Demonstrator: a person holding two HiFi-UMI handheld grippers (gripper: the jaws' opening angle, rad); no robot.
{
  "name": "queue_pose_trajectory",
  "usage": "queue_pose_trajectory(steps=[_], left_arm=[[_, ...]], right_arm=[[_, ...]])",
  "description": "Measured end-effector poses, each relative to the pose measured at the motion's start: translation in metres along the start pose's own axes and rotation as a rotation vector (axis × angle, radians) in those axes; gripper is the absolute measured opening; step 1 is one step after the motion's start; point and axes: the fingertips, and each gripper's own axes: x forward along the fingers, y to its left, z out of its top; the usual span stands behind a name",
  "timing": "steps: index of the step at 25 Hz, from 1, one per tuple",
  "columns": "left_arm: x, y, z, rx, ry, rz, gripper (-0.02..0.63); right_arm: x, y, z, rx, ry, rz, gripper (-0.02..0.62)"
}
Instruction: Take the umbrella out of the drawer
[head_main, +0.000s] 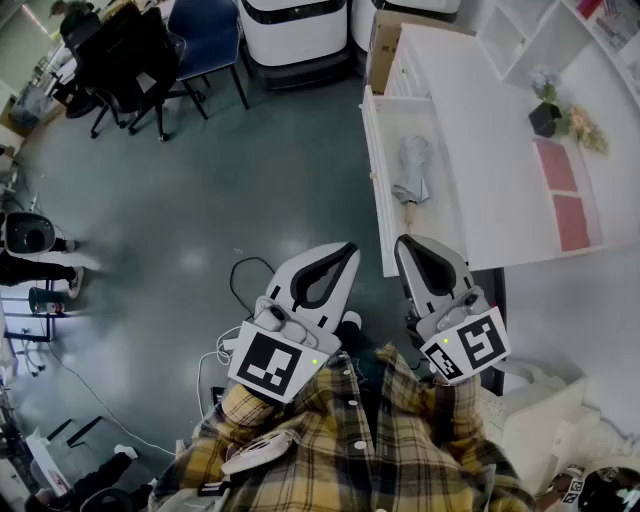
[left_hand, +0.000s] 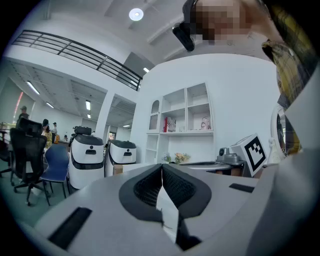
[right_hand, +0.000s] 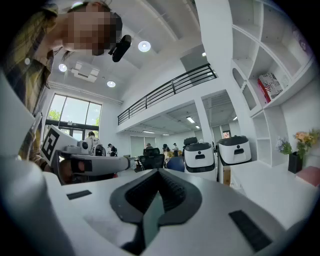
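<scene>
A folded grey umbrella (head_main: 412, 168) lies inside the open white drawer (head_main: 372, 160), its light handle end pointing toward me. Both grippers are held level in front of my plaid shirt, short of the drawer's near end. My left gripper (head_main: 349, 247) is shut and holds nothing; in the left gripper view its tips (left_hand: 161, 167) meet. To its right, my right gripper (head_main: 403, 241) is also shut and empty, and its tips (right_hand: 159, 172) touch in the right gripper view. The umbrella does not show in either gripper view.
The drawer juts out of a white cabinet (head_main: 480, 130) that carries a dark flower pot (head_main: 545, 116) and pink pads (head_main: 562, 190). A cardboard box (head_main: 381, 48) and white machines (head_main: 295, 28) stand beyond. Office chairs (head_main: 130, 55) are at upper left. Cables (head_main: 240, 280) lie on the floor.
</scene>
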Motion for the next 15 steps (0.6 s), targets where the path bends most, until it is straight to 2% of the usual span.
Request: queue_pose_trajectory(steps=[6,15], left_arm=[[0.002,-0.011,-0.001,0.0,-0.004,0.017,0.021],[-0.006,-0.017,-0.003,0.008,-0.013,0.111,0.021]], right_arm=[[-0.009,-0.005,0.001,0.002,-0.011,0.023,0.017],[-0.021,-0.004,-0.002,0.004,-0.013,0.093,0.017]])
